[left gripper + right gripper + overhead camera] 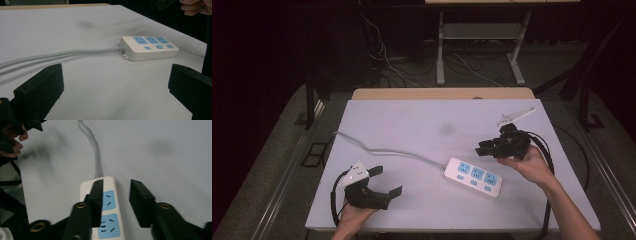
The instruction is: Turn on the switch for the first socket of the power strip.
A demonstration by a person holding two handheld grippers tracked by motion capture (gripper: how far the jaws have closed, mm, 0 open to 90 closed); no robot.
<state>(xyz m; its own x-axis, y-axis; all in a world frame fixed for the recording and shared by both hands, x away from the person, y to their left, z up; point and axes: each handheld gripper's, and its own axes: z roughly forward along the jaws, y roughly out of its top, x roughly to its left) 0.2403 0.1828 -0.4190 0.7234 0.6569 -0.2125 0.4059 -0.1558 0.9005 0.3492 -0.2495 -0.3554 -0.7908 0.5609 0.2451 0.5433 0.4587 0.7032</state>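
Note:
A white power strip [473, 176] with three blue sockets and blue switches lies flat on the white table [412, 120], right of centre near the front. Its grey cable [377, 148] runs left and back across the table. My left gripper [386, 181] is held low at the front left, open wide, facing the strip [150, 48] across bare table with nothing between its jaws. My right gripper [482, 148] hovers just behind and to the right of the strip, open. In the right gripper view it [117, 195] hangs over the strip's cable end [110, 202], holding nothing.
A wooden board edge [442, 93] shows behind the white table. Beyond it, loose cables [387, 65] and white desk legs [440, 55] stand on the dark floor. A faint dark smudge [445, 129] marks the table's middle. Each gripper trails a black cable [548, 155].

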